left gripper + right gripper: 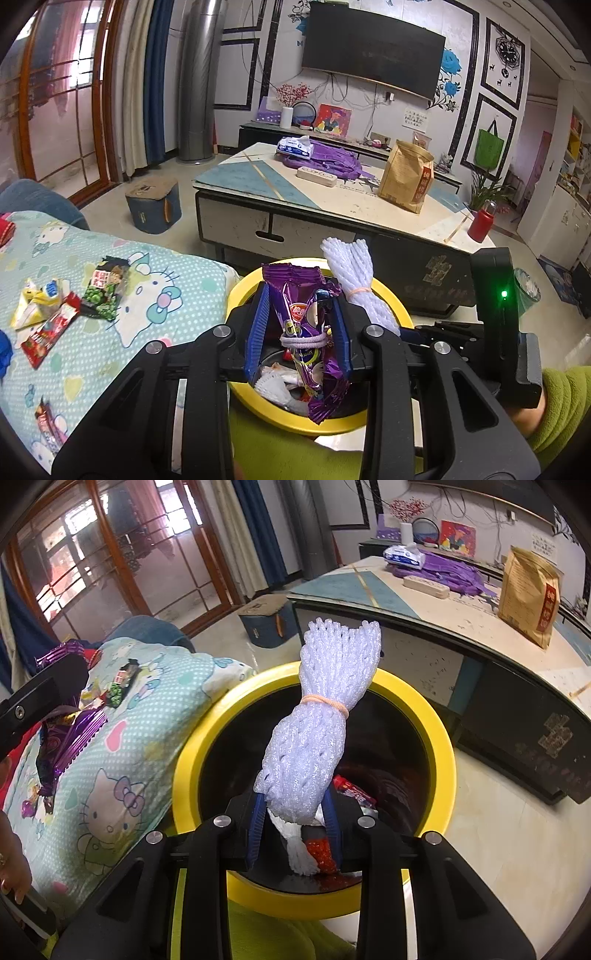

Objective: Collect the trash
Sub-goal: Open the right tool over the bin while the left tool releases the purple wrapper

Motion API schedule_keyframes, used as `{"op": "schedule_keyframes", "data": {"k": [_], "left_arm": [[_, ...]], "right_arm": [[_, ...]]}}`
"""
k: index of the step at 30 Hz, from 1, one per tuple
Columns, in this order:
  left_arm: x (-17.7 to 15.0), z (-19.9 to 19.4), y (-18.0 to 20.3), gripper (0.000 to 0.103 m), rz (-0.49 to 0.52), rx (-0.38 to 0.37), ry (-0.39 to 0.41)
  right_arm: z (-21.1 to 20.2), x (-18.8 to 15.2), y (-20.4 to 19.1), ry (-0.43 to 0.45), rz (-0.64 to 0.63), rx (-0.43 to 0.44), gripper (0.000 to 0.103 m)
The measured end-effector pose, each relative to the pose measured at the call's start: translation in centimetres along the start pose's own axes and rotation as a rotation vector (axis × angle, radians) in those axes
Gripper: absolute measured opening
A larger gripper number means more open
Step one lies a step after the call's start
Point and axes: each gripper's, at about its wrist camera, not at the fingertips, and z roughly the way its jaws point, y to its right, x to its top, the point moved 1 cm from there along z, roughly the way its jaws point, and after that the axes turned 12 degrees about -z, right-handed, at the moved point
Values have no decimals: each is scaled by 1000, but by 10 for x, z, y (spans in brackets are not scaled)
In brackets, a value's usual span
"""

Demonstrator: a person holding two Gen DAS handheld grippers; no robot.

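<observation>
A yellow-rimmed trash bin [391, 295] [439, 738] stands on the floor beside the bed and holds several pieces of trash. My left gripper [299, 328] is shut on a purple snack wrapper [295, 295] tied with a hair band, held over the bin's mouth. My right gripper [295, 808] is shut on a white foam net bundle [317, 716] bound with an orange rubber band, also over the bin; the bundle shows in the left wrist view [351, 269]. Several wrappers lie on the Hello Kitty blanket [140, 317]: a green one [105, 291], a red one [50, 332], a yellow one [29, 302].
A low coffee table [258, 177] stands behind the bin with a brown paper bag [404, 175], a power strip [317, 176], purple cloth and a tissue pack. A red bottle [480, 221] sits at its corner. A small blue stool [153, 208] is on the floor.
</observation>
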Motion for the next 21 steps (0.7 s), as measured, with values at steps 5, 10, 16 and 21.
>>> {"op": "schedule_keyframes", "data": {"k": [5,10,16,21], "left_arm": [[3,13,4,25,4,-5,-13],[4,21,5,26,1,-10,-26],[6,29,1,32,-35,-18,-38],[5,26,-3,56,-56,-26,-36]], "right_arm": [[3,0,5,-8,18,-6,30],[4,0,10,-9,36,-9,31],[2,0,15,1,57,-16,37],[0,1,18,11,70,-26,46]]}}
